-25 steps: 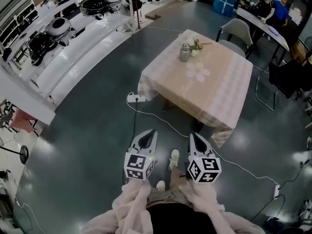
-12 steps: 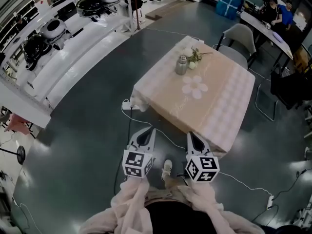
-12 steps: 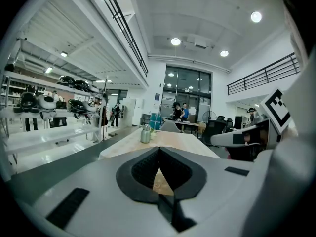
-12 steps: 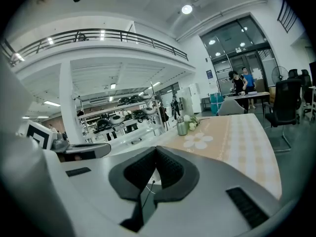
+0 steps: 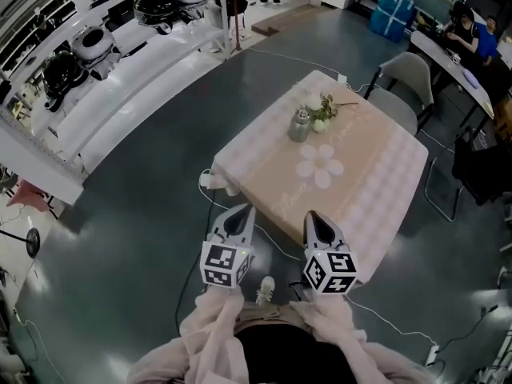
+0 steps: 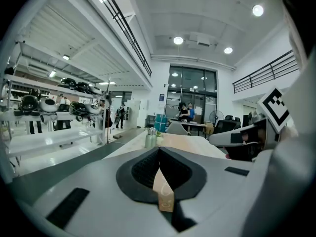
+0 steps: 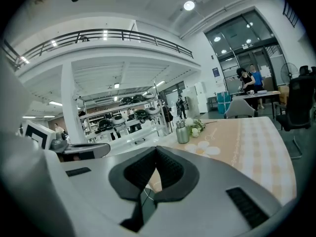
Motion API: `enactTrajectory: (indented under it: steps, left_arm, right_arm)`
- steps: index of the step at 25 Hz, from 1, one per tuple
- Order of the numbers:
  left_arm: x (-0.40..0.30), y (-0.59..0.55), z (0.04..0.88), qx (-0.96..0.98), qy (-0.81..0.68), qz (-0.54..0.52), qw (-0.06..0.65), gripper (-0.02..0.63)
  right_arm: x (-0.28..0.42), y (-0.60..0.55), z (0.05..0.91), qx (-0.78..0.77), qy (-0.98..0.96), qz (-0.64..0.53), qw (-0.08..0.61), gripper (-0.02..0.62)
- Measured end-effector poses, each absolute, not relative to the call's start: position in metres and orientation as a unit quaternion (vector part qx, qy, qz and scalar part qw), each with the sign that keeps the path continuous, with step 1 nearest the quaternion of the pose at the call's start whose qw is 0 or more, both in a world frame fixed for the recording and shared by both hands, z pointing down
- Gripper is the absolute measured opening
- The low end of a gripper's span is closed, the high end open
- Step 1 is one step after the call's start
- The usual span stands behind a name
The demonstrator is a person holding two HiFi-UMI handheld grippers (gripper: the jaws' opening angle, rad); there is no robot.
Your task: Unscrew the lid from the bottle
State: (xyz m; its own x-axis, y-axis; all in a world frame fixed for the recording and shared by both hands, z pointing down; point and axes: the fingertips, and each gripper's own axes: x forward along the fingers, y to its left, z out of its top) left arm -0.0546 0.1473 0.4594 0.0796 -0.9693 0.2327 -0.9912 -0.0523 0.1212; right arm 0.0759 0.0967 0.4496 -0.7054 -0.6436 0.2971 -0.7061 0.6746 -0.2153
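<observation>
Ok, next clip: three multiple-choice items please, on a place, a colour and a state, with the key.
1. Where does the bottle stand? A on the floor; B on the table beside the flowers; C on a chair.
2. What colour is the bottle? A red; B blue; C silver-grey.
3. How are the left gripper and right gripper? A both shut, empty; B both open; C left shut on the bottle.
Key: B, it stands by the flowers; C, its metal body is grey; A, each gripper view shows jaws together, nothing between.
</observation>
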Motion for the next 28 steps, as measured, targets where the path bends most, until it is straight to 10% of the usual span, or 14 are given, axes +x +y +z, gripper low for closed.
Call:
enactTrajectory:
  steps: [28]
  left_arm:
    - [-0.070,0.044,0.479,0.725,-0.669,0.071,0.148,0.025]
  right_arm:
    - [0.062,-0.005,0.472,0.377,-0.899,0.197,0.108,0.014]
